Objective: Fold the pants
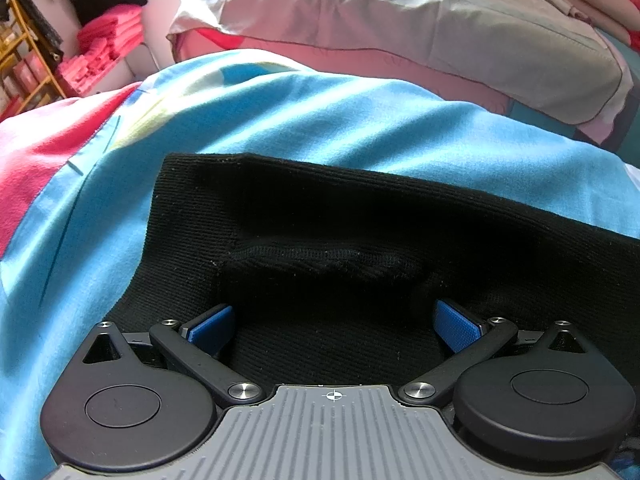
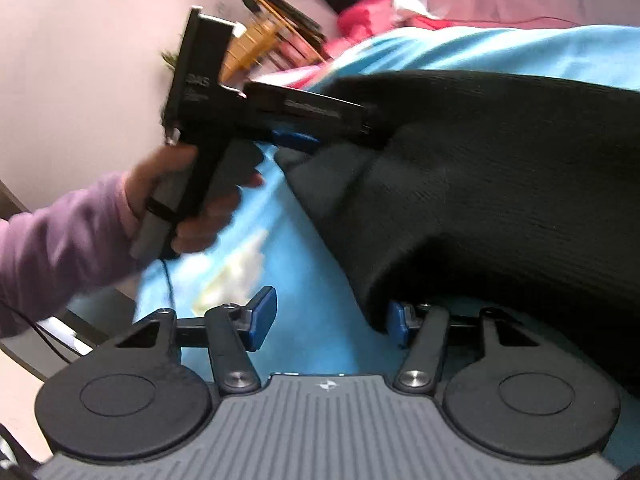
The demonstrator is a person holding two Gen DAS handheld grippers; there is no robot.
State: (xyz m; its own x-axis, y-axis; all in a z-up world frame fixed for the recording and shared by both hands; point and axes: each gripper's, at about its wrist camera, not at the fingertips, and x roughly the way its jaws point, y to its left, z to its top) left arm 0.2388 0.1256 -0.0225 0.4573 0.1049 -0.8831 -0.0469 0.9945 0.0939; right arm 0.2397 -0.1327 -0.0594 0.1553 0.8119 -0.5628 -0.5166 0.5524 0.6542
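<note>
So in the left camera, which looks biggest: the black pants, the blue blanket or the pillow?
1. Blue blanket
2. Black pants
3. Pillow
The pillow lies farther back, so its real size is unsure.

Black ribbed-knit pants (image 1: pixel 360 216) lying on a light blue bed sheet.

In the left wrist view the pants spread from 9 o'clock to 3 o'clock across the lower half, mostly flat, with a stitched hem edge folded over near the centre. In the right wrist view the pants (image 2: pixel 500 184) fill the 3 o'clock side, bunched and partly lifted, one thick fold drooping toward 6 o'clock.
</note>
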